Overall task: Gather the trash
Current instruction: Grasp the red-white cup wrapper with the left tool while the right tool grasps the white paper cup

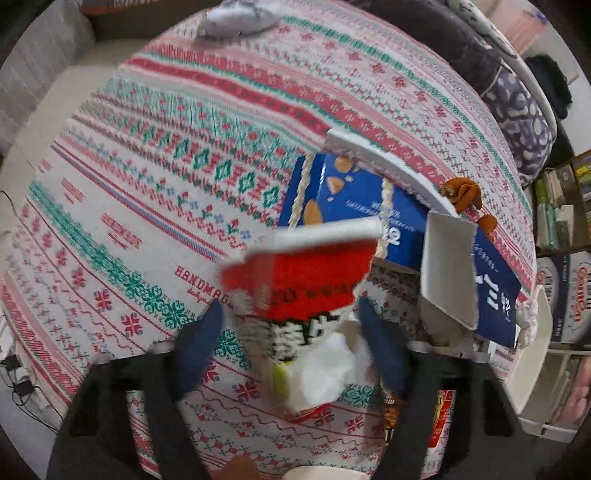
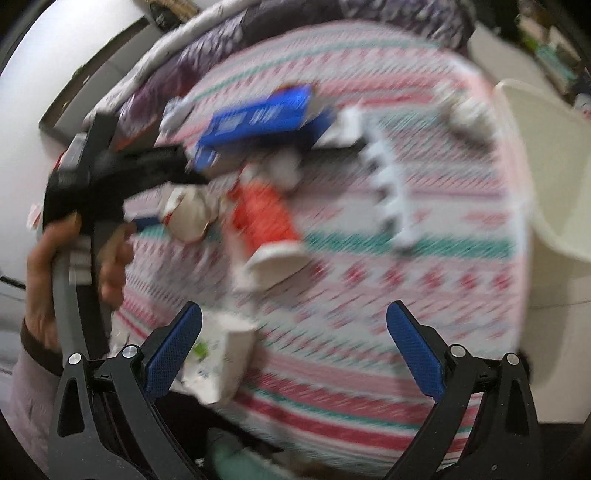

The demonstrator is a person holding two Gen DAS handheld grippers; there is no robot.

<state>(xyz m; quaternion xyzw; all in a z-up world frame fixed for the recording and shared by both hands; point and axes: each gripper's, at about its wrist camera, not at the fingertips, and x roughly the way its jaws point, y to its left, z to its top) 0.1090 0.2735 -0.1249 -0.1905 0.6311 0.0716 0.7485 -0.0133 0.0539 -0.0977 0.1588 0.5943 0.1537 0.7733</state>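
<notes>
On the patterned tablecloth (image 1: 155,192), your left gripper (image 1: 291,343) holds a red-and-white paper cup (image 1: 306,273), its blue fingers (image 1: 201,343) pressed against the cup's two sides. The cup points away from the camera, rim outward, with white crumpled paper (image 1: 325,373) just beside its base, between the fingers. The cup is blurred in the left wrist view.

Behind the cup lies a flattened blue carton (image 1: 369,199) with a torn white flap (image 1: 447,269) standing at its right side. A curved white strip (image 1: 384,162) lies across the carton's far edge. Orange-brown peel pieces (image 1: 465,192) sit just beyond the carton, toward the table's right edge. A grey cloth (image 1: 240,18) rests at the far edge of the table.

In the right wrist view, your right gripper (image 2: 295,343) is spread wide with nothing between its fingers. A white carton piece (image 2: 221,362) lies near its left finger; whether they touch cannot be determined. This view is heavily blurred. It shows your left hand (image 2: 48,266) on the left gripper's handle, and the cup (image 2: 266,225) beside a crumpled white wrapper (image 2: 188,214). A white toothed strip (image 2: 388,184) lies further right, well apart from the cup. A white chair (image 2: 546,166) stands beside the table.
</notes>
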